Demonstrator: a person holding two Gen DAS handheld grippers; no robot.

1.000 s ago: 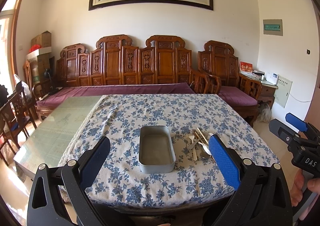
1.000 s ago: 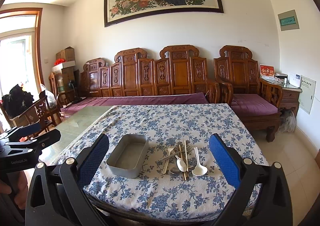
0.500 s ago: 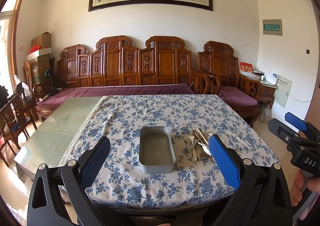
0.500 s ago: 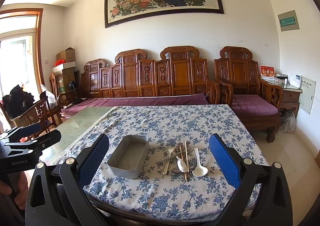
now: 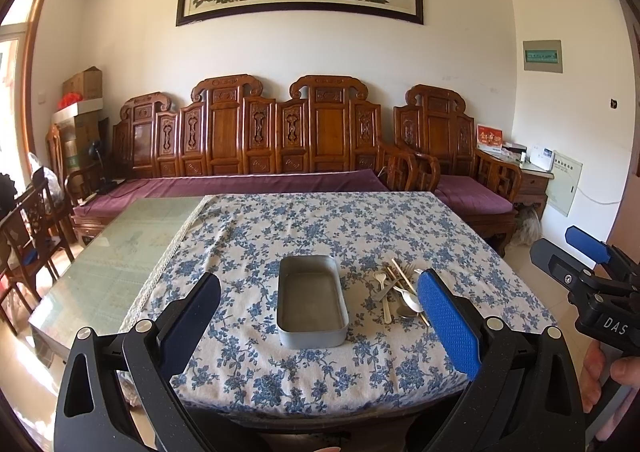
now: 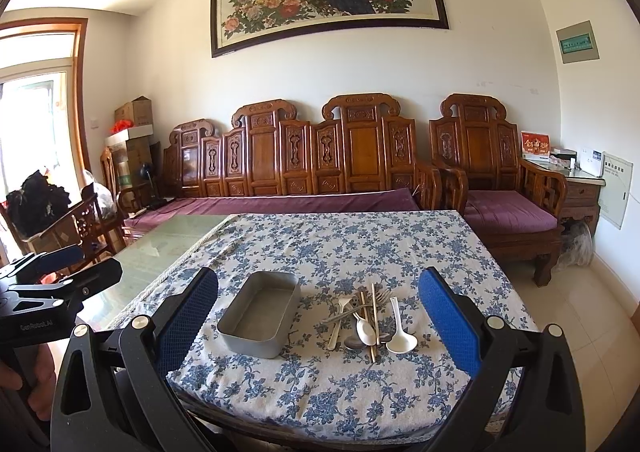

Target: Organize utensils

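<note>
An empty grey metal tin rests near the front of the table on a blue-flowered cloth. Just right of it lies a pile of utensils: metal spoons, a fork, chopsticks and a white ceramic spoon. My left gripper hangs open in front of the table edge, facing the tin. My right gripper is open too, back from the edge, with the tin and the pile showing between its fingers. Neither holds anything.
The table's left part is bare glass. A carved wooden sofa with purple cushions runs behind the table, an armchair at the right. Wooden chairs stand at the left. Each hand-held gripper shows in the other's view.
Both views have drifted down very slightly. The tin and the utensils lie as before, and both grippers stay open.
</note>
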